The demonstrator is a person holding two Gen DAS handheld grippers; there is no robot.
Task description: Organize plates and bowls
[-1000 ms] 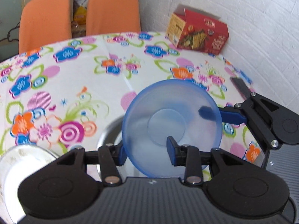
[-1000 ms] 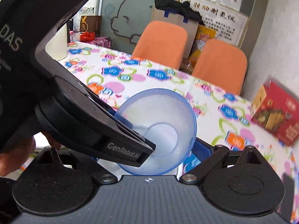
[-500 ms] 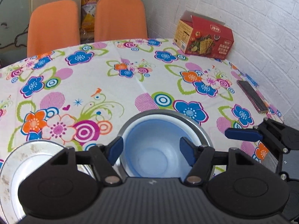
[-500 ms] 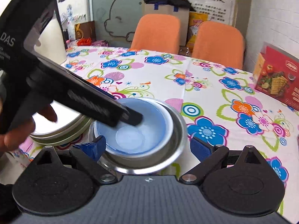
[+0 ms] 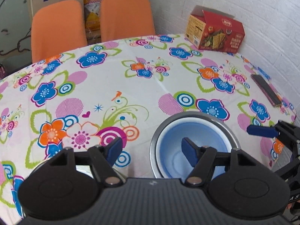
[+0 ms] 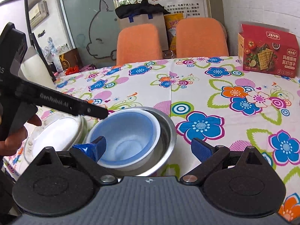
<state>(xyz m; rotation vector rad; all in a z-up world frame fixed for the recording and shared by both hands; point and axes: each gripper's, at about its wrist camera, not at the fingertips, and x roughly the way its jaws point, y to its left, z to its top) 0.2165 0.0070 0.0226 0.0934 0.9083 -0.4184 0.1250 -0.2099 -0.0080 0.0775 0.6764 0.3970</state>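
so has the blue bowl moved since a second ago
Yes. The blue bowl was held tilted above the table; it now sits nested inside the steel bowl, beside the plates.

Nested bowls and plate on a table, right wrist view.
A plastic bowl sits inside a metal bowl at lower centre; a plate lies just left; a box stands upper right, chairs behind the table.

"GenRobot.AI" on left tool; "苏打饼干" on red box.
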